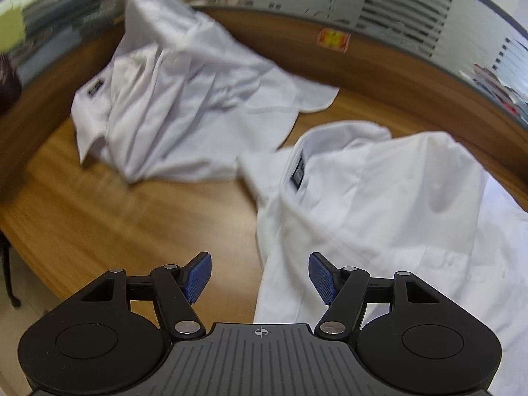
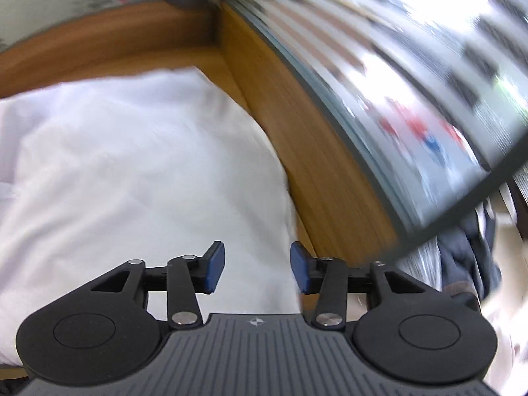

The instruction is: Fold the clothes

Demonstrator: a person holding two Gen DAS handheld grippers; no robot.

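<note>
Wood-grain desk (image 1: 99, 217) w/ raised wooden back edge (image 1: 379, 62) curving along far side; small orange-yellow sticker (image 1: 333, 40) on it. Behind: grey-framed glass partition (image 2: 379, 76) w/ horizontal blinds, bright daylight thru it. Pale floor (image 1: 19, 316) near left.

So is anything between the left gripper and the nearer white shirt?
Nothing visible. The left gripper hangs open over the edge of the nearer white shirt, with only bare wooden table beside it. The crumpled shirt lies farther back.
</note>
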